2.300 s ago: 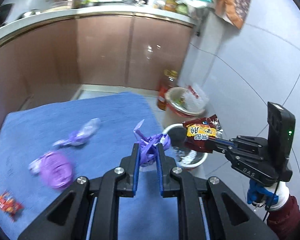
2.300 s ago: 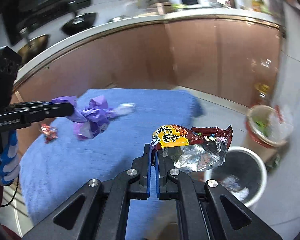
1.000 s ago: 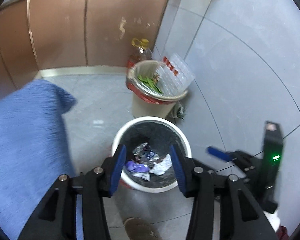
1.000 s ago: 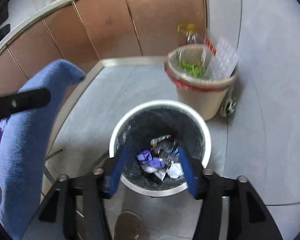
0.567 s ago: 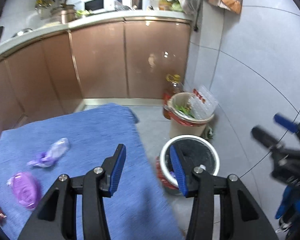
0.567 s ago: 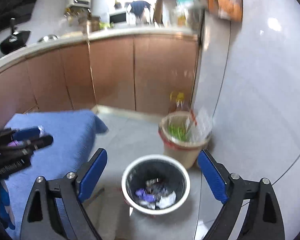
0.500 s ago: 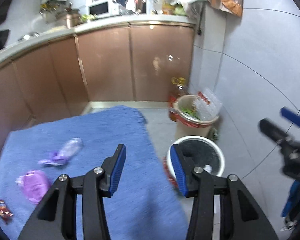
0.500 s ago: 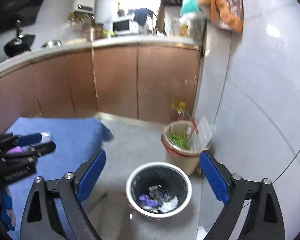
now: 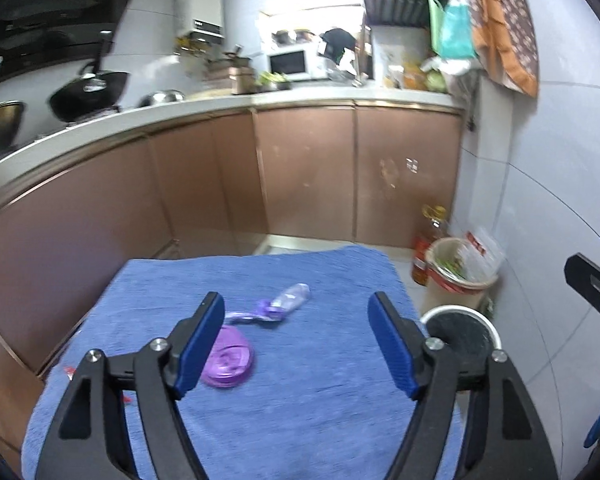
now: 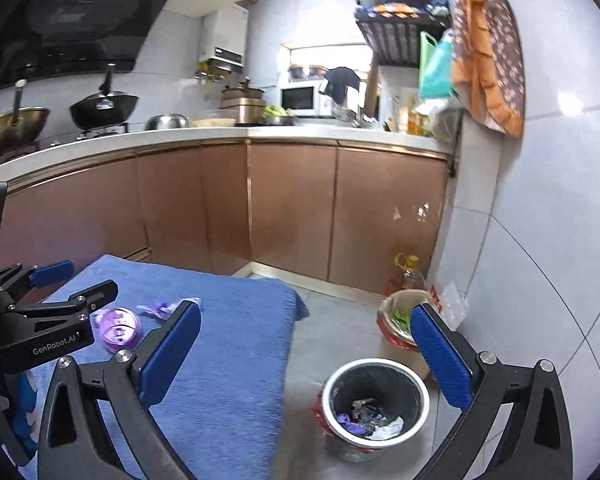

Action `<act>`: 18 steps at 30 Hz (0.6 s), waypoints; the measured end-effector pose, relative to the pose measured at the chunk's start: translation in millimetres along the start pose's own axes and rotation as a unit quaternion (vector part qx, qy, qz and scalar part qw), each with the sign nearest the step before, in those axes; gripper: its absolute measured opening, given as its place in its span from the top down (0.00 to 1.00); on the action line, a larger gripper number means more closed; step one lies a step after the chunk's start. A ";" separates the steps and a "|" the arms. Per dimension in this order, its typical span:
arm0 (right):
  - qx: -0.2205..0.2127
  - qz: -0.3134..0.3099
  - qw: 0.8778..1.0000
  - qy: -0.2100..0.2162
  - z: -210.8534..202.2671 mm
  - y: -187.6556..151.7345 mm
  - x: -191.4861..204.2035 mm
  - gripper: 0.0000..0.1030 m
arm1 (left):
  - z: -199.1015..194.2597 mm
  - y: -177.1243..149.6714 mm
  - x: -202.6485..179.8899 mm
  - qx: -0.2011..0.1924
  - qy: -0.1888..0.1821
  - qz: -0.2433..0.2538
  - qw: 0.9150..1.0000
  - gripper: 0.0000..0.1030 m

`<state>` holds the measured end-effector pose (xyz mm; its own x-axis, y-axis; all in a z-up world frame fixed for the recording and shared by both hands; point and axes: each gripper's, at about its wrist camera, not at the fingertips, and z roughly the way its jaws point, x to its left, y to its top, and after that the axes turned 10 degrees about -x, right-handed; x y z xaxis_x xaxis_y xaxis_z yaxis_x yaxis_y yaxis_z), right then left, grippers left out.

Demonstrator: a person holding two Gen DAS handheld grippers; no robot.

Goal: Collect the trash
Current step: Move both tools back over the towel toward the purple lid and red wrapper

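Left gripper [image 9: 296, 344]: jaws just opened wider, empty, right gripper [image 10: 306, 354] likewise. Purple lid [image 9: 228, 358] just beside left pad [image 9: 198, 346]; bottle [image 9: 288, 298] beyond lid, slanting up-right. Left nearer.

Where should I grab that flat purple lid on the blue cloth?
Probably by its rim: the purple lid lies flat on the blue cloth, so there is little height to pinch. Come from above with the open left claw, fingers straddling opposite edges.
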<state>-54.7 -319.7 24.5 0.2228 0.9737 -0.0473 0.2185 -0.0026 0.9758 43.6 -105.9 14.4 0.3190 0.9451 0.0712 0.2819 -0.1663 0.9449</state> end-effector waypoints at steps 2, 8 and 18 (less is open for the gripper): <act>-0.005 -0.011 1.000 0.002 -5.8 3.2 11.8 0.00 | -9.4 -2.5 13.1 -0.007 0.015 -0.005 1.000 0.26; -0.023 -0.033 0.999 -0.001 -21.4 11.6 42.3 0.00 | -29.7 -12.3 45.7 -0.010 0.051 -0.016 0.999 0.25; -0.035 -0.055 0.998 0.020 -38.5 18.7 78.3 0.00 | -71.4 -24.6 89.1 -0.037 0.103 -0.035 0.993 0.25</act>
<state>-69.7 -234.8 47.2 0.1622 0.9758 -0.1468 0.1719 0.1185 0.9780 0.5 2.4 20.3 0.1072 0.9924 0.0603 0.2270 -0.0835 0.9703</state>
